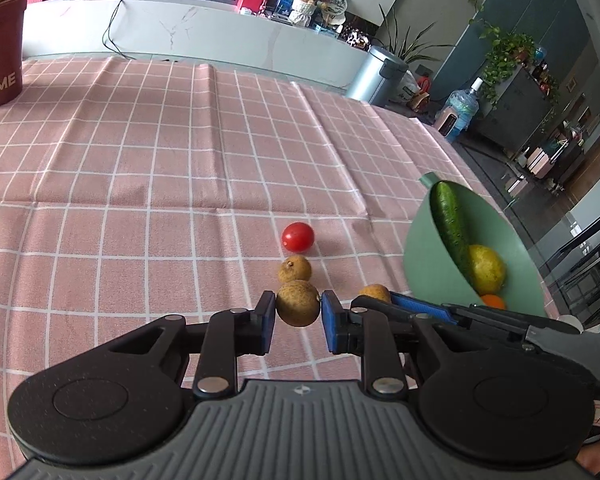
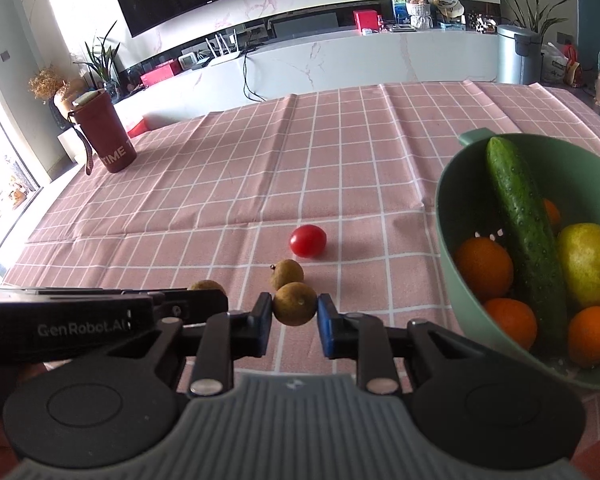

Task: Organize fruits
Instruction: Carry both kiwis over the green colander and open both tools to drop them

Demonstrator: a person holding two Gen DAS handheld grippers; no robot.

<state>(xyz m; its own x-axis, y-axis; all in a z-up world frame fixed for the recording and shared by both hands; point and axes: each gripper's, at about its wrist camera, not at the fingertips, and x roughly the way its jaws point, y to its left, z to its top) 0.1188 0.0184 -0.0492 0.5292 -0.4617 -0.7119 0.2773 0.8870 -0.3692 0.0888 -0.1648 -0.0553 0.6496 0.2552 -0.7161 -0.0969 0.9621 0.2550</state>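
My left gripper is shut on a brown longan just above the pink checked cloth. My right gripper is shut on a second longan. Each gripper shows in the other's view: the right gripper with its longan, and the left gripper with its longan. A third longan lies on the cloth just beyond, with a red cherry tomato behind it. At the right stands a green colander.
The colander holds a cucumber, a yellow pear and several oranges. A dark red tumbler stands at the far left of the table. The table's right edge runs close behind the colander.
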